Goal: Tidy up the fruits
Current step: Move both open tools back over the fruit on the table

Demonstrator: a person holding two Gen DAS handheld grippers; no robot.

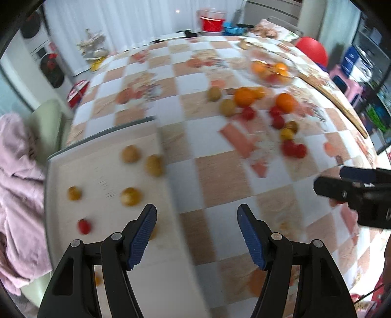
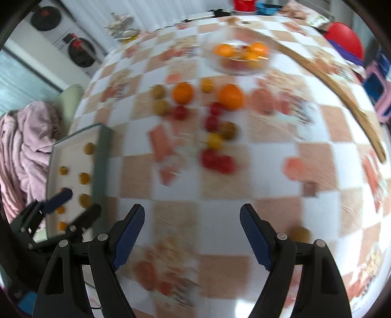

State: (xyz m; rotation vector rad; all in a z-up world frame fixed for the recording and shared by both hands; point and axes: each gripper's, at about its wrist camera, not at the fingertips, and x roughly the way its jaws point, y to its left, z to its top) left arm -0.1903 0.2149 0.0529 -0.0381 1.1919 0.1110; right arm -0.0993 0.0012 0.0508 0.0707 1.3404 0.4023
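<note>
checkered table point(image 1: 215, 171) carries loose fruits point(image 1: 276, 115) far right, several sorted on tray point(image 1: 56, 195) near left. left gripper point(image 1: 196, 234) and right gripper point(image 2: 191, 234) both spread, empty, apparently between pickups.

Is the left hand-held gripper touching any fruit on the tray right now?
Apart. The left wrist view shows the left hand-held gripper open with nothing between its fingers; the nearest fruit sits on the tray beyond the fingertips.

White curtains point(image 1: 136, 22), pink blanket point(image 1: 17, 186) on chair point(image 1: 48, 122)
</note>
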